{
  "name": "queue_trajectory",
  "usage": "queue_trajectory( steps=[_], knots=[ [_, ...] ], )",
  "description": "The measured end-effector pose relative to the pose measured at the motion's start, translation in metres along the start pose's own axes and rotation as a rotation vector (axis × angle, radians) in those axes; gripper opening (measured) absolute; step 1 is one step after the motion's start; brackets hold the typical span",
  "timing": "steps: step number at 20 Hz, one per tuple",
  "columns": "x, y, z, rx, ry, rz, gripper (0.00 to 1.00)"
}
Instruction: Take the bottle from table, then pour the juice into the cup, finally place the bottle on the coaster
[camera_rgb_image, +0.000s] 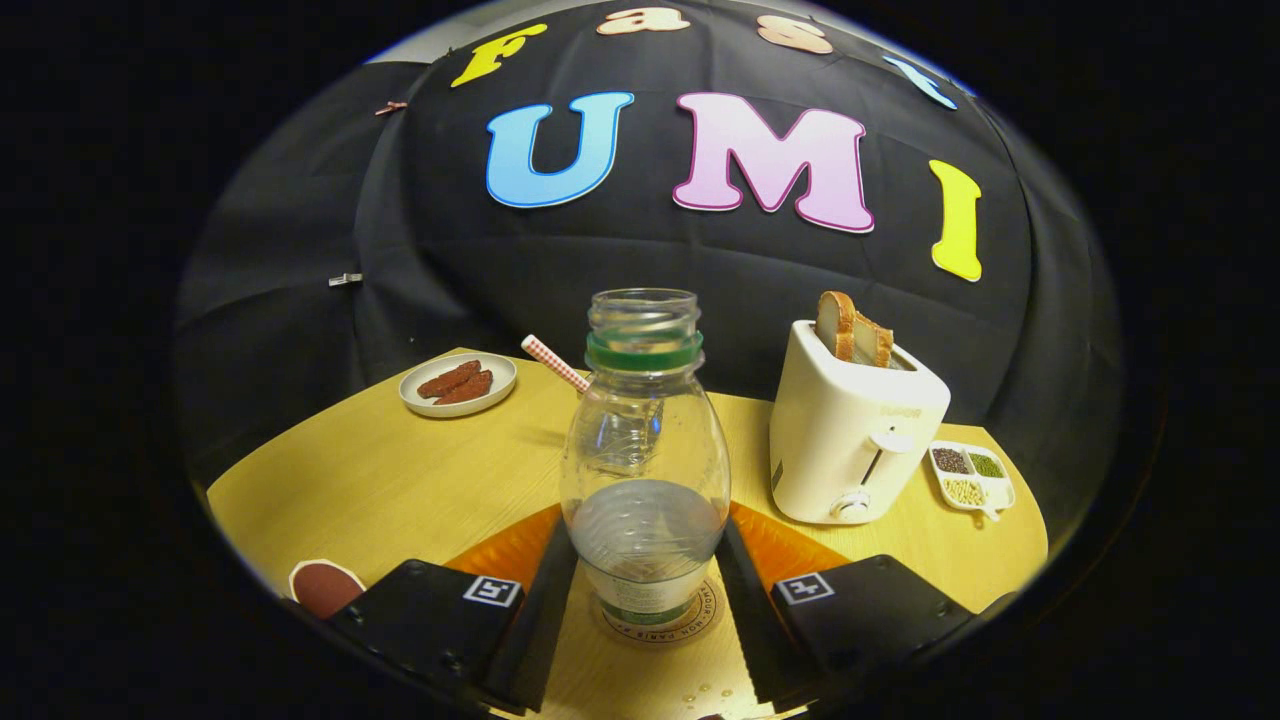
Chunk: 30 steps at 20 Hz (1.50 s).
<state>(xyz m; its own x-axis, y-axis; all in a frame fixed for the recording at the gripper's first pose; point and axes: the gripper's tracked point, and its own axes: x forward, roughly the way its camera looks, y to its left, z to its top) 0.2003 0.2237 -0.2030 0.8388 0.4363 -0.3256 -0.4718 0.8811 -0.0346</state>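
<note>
A clear plastic bottle with a green neck ring and no cap stands upright on a round cork coaster. It holds a little clear liquid in its lower part. My gripper has one finger on each side of the bottle, and both fingertips press against its widest part. A red-checked straw sticks out from behind the bottle's shoulder. The cup it belongs to is mostly hidden and shows only dimly through the bottle.
An orange mat lies under the coaster on the wooden table. A white toaster holding bread stands to the right, a small tray of beans beyond it. A plate of sausages sits far left.
</note>
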Motion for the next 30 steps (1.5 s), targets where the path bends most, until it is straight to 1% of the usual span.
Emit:
queue_trajectory(
  steps=[1,2,3,5,9,14,17,22,25,27,30],
  knots=[
    [-0.001,0.0,-0.001,0.008,0.009,0.002,0.79],
    [0.0,0.002,-0.004,0.015,0.015,0.009,0.83],
    [-0.003,0.001,-0.002,0.015,0.017,0.009,1.0],
    [-0.01,-0.001,0.001,-0.001,0.014,0.001,0.98],
    [-0.027,0.0,0.008,0.0,0.003,0.001,0.98],
    [-0.068,-0.007,0.018,0.014,-0.006,-0.022,0.98],
    [-0.105,-0.02,0.046,0.011,-0.049,-0.057,0.98],
    [-0.178,-0.052,0.113,0.01,-0.165,-0.144,0.98],
    [-0.222,-0.07,0.145,-0.026,-0.23,-0.206,0.97],
    [-0.251,-0.076,0.153,-0.025,-0.255,-0.235,0.98],
    [-0.291,-0.077,0.145,0.062,-0.263,-0.262,0.97]
  ],
)
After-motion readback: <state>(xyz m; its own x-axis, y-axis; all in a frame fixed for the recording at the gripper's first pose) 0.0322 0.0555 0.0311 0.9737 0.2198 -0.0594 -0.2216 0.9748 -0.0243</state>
